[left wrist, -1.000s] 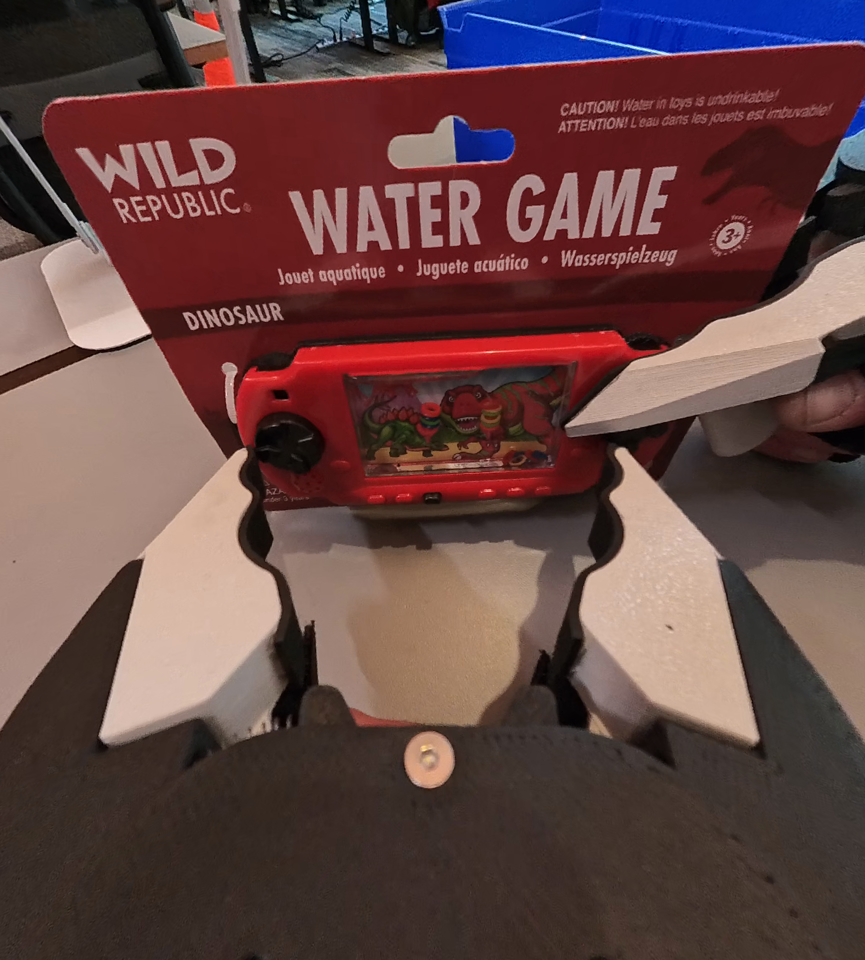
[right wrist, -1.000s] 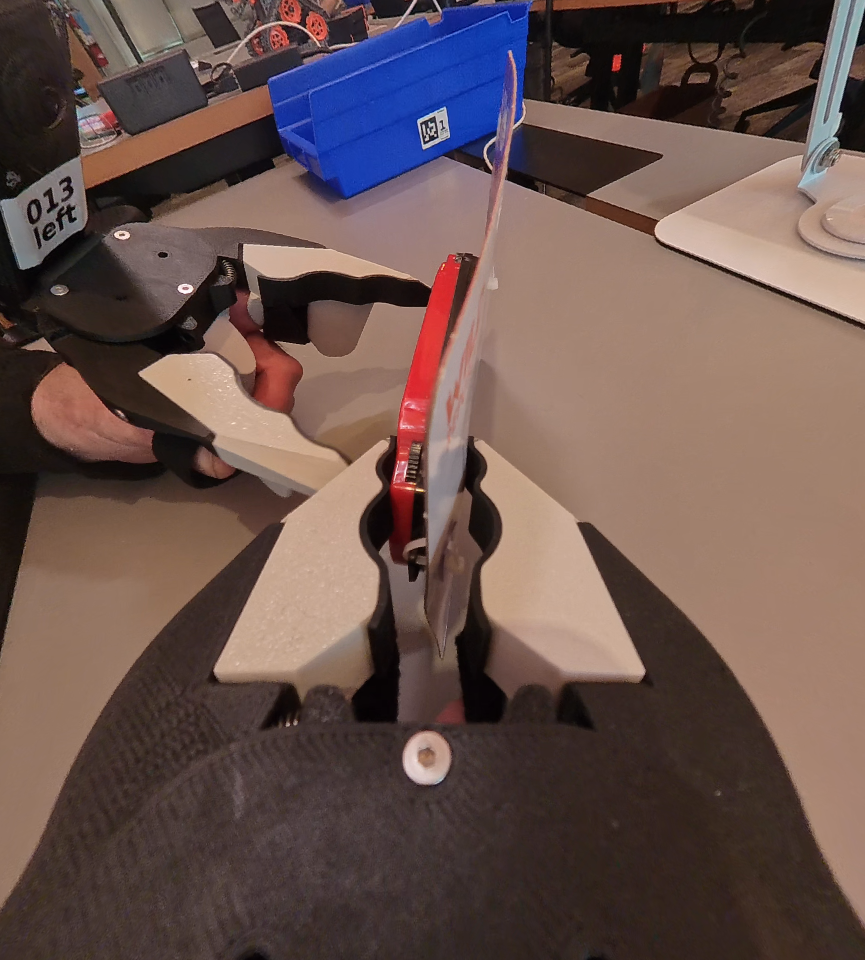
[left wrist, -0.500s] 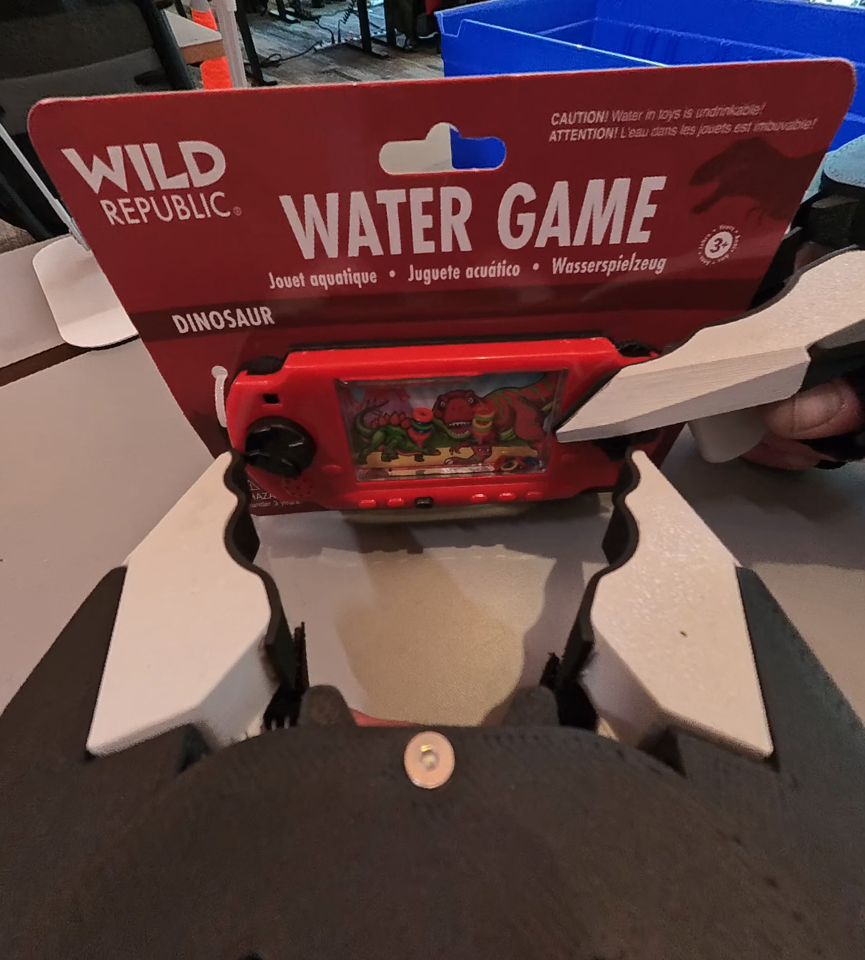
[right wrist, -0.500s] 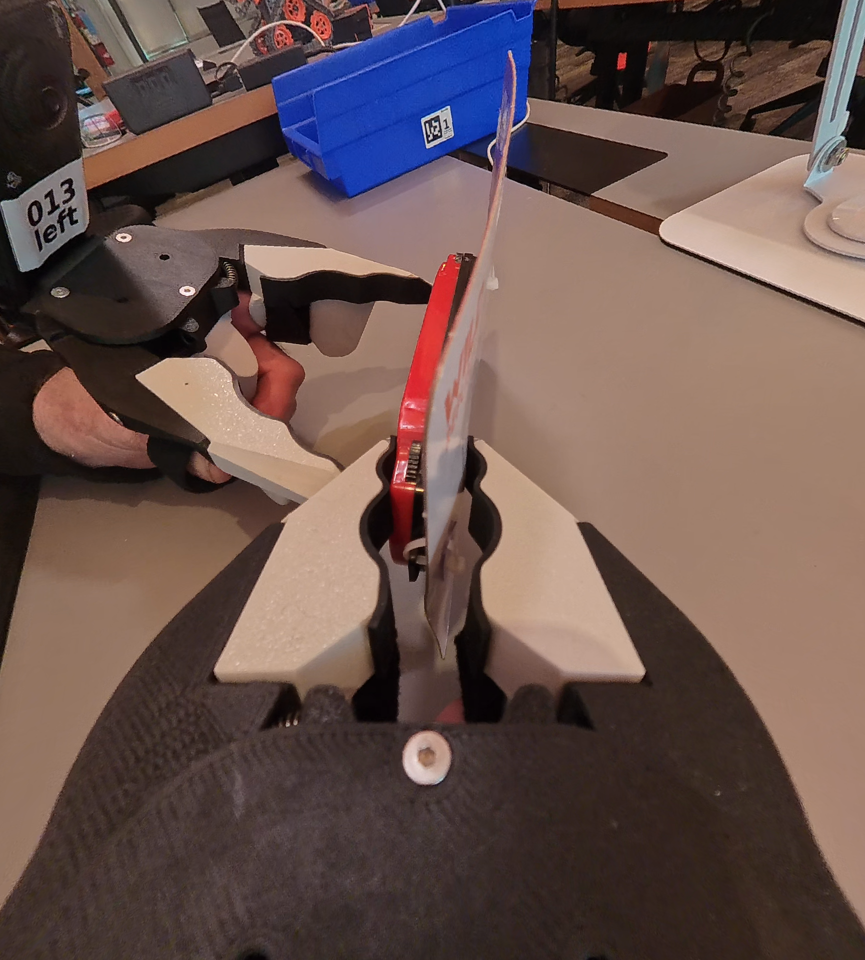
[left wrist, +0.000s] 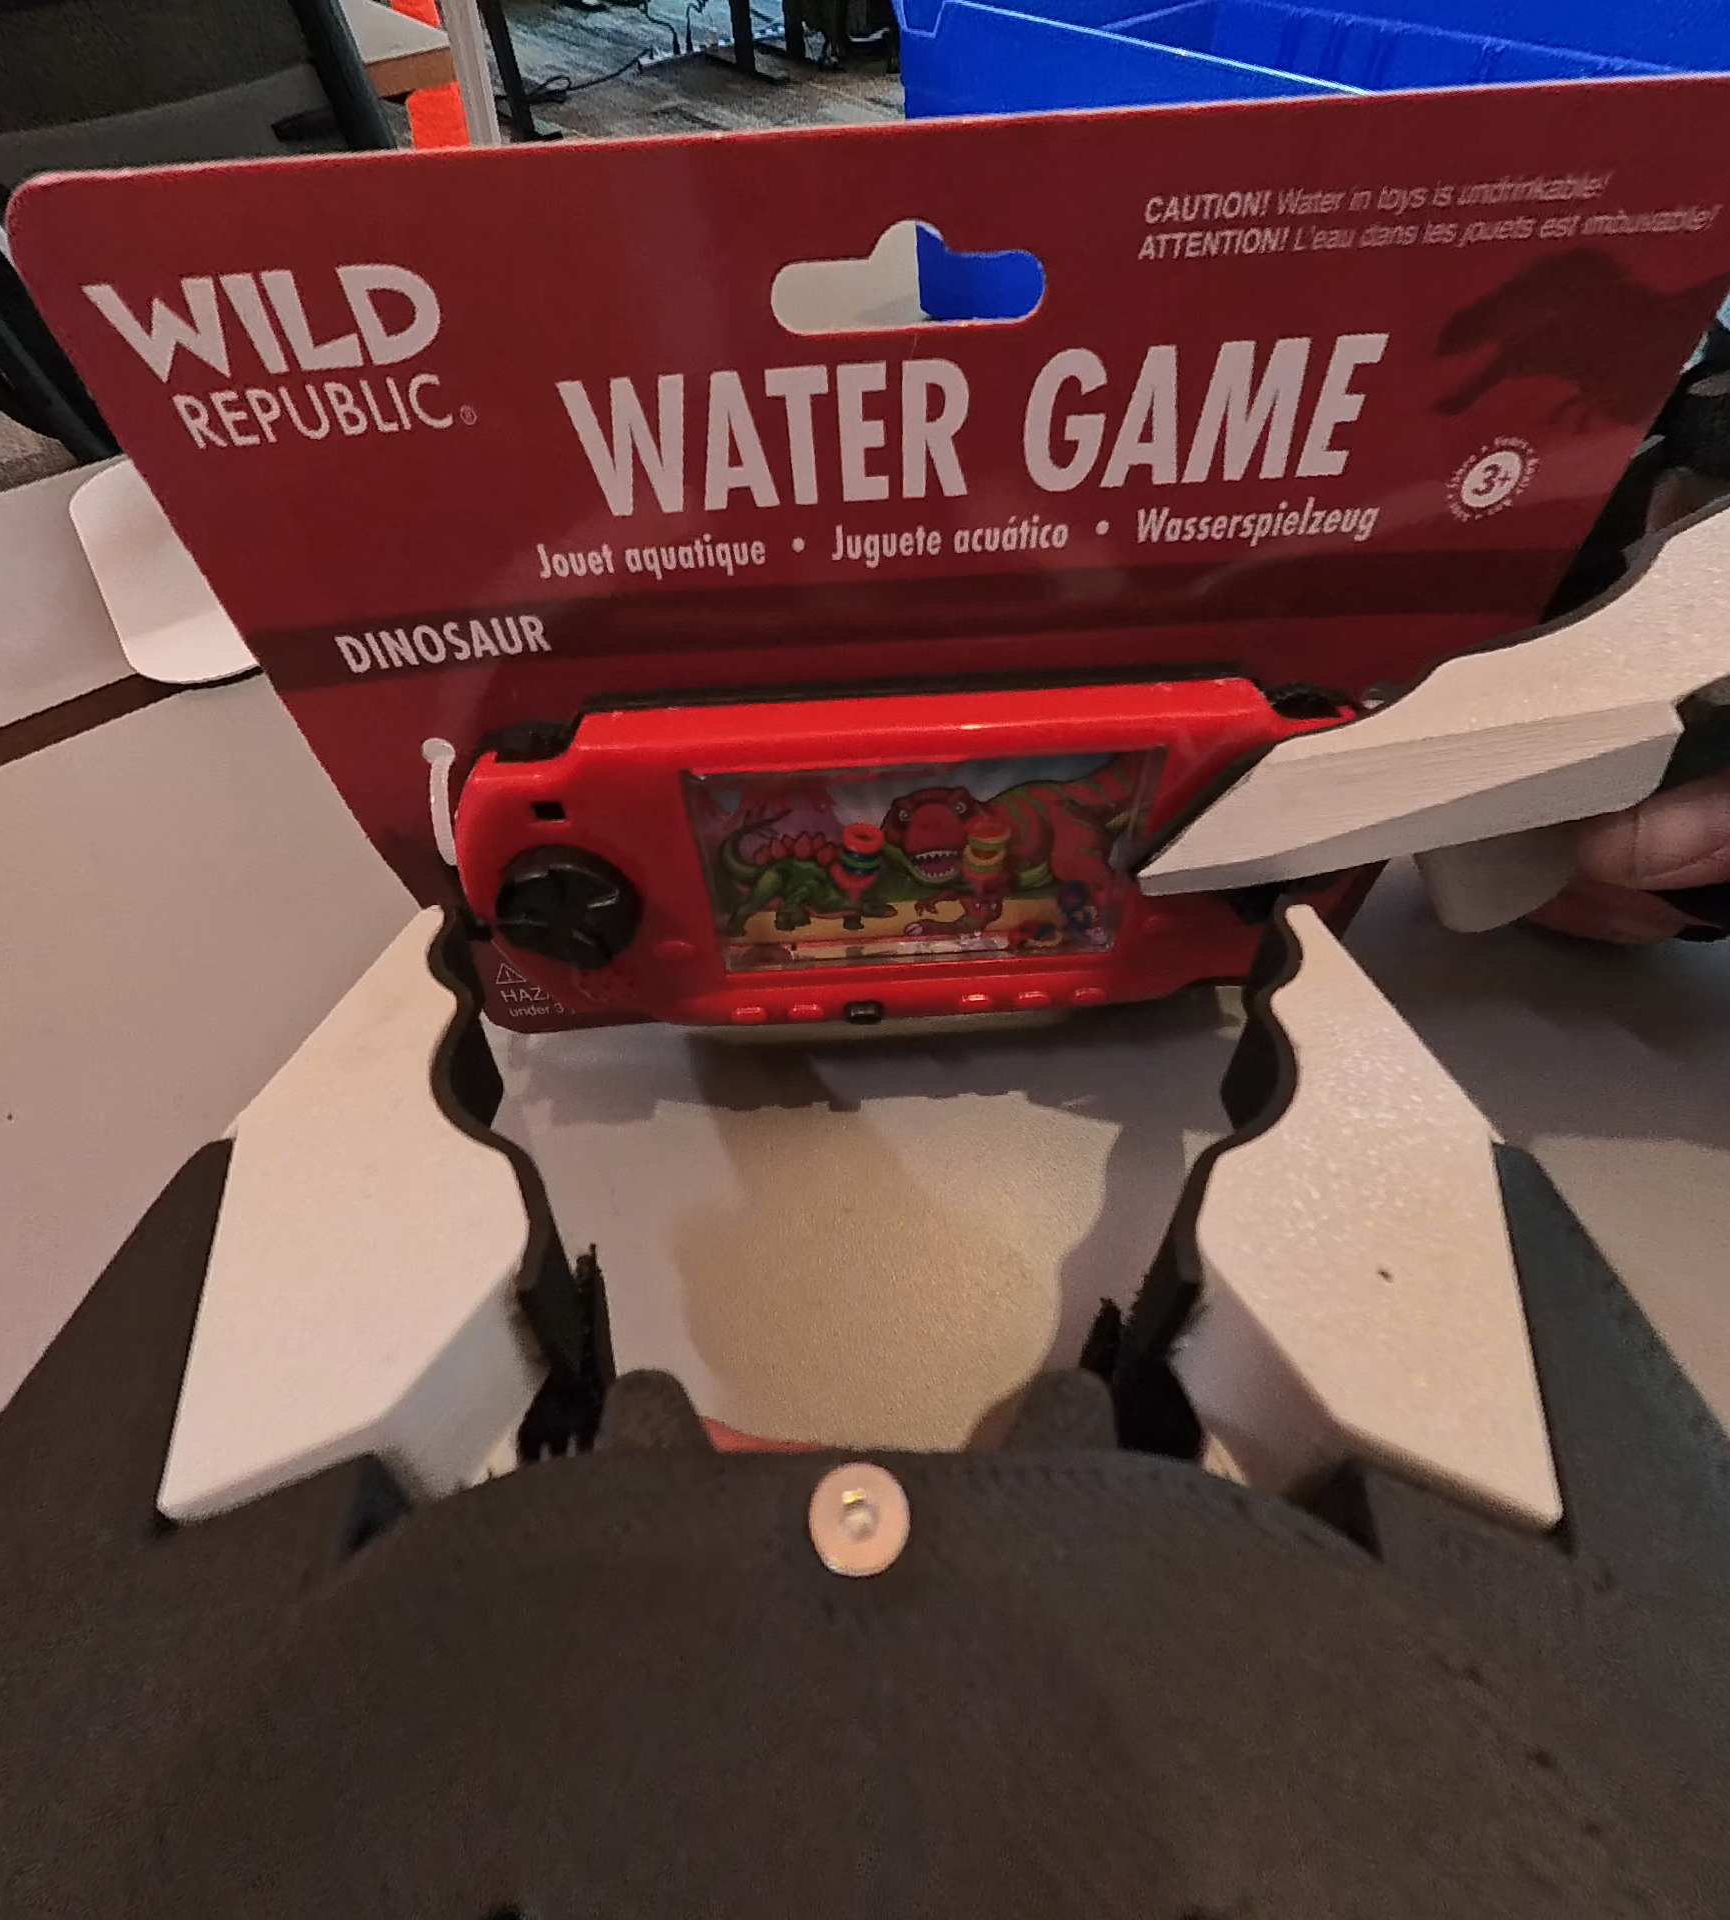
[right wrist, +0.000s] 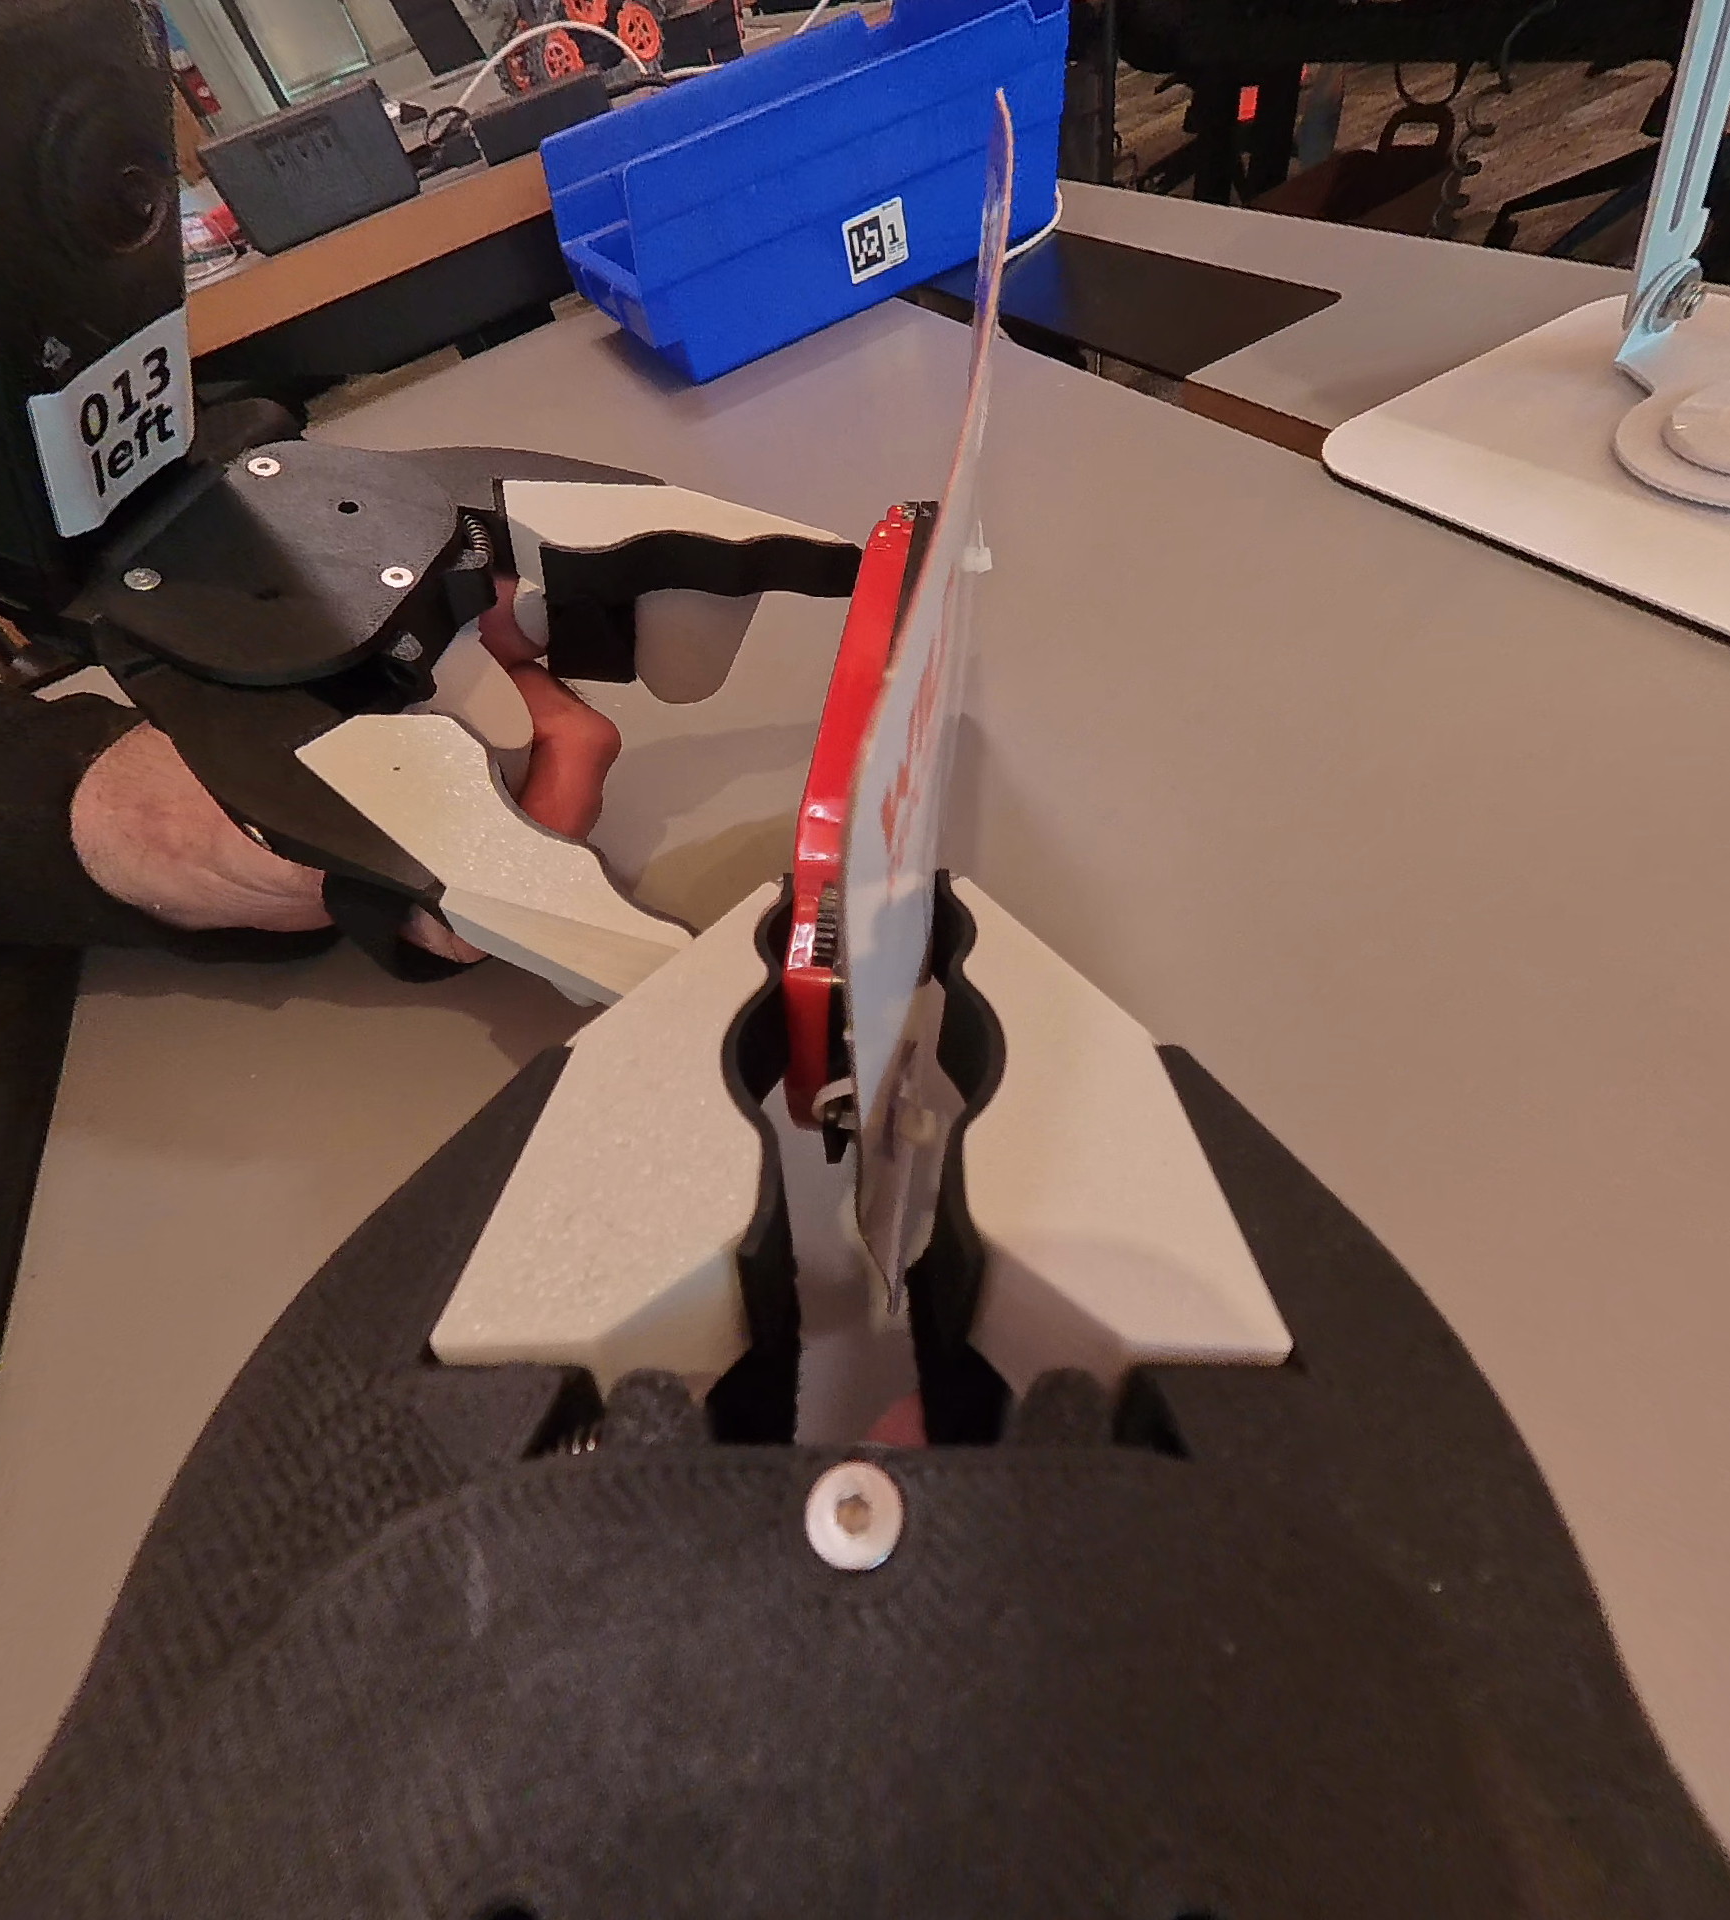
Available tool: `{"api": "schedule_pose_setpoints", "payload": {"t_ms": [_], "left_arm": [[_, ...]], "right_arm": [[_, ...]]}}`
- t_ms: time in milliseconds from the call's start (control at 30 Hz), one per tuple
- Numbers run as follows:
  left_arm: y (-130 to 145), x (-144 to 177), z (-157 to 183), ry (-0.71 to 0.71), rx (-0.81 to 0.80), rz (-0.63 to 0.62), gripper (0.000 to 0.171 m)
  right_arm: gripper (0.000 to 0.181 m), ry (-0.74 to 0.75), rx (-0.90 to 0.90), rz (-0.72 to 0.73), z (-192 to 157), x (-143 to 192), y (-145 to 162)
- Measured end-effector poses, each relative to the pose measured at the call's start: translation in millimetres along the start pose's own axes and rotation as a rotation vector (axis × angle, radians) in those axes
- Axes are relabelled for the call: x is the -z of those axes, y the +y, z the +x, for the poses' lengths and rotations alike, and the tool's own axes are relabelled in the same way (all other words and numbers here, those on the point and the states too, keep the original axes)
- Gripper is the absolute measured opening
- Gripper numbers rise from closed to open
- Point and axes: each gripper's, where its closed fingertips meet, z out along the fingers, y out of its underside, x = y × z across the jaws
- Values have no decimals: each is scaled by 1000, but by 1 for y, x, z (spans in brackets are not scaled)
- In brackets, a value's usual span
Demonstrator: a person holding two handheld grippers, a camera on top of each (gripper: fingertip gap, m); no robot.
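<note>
A red handheld water toy (left wrist: 840,831) is tied to a red backing card (left wrist: 840,436) and stands upright over the grey table (left wrist: 113,987). My right gripper (right wrist: 861,904) is shut on the toy's end and the card's edge (right wrist: 954,623). It enters the left wrist view from the right as a white finger (left wrist: 1412,800) lying across the toy's front. My left gripper (left wrist: 866,925) is open, with its fingertips level with the two ends of the toy's lower front. In the right wrist view it (right wrist: 757,748) faces the toy's red face (right wrist: 830,779) with the jaws spread.
A blue bin (right wrist: 757,208) stands at the table's far edge, beyond the card. A white stand base (right wrist: 1567,468) lies at the far right, and a black mat (right wrist: 1152,301) is near it. A person's hand (right wrist: 186,852) holds the left gripper.
My left gripper's jaws have spread a little wider in front of the toy. My right gripper keeps its hold and the toy has barely moved.
</note>
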Motion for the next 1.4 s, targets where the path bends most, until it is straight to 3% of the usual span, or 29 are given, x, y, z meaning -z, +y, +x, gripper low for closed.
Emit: {"api": "schedule_pose_setpoints", "payload": {"t_ms": [333,1400], "left_arm": [[-1,7,-1,22,1,20,134],[-1,6,1,11,-13,16,138]], "right_arm": [[22,-14,-14,4,-1,1,0],[22,-11,-22,-2,-1,2,0]]}}
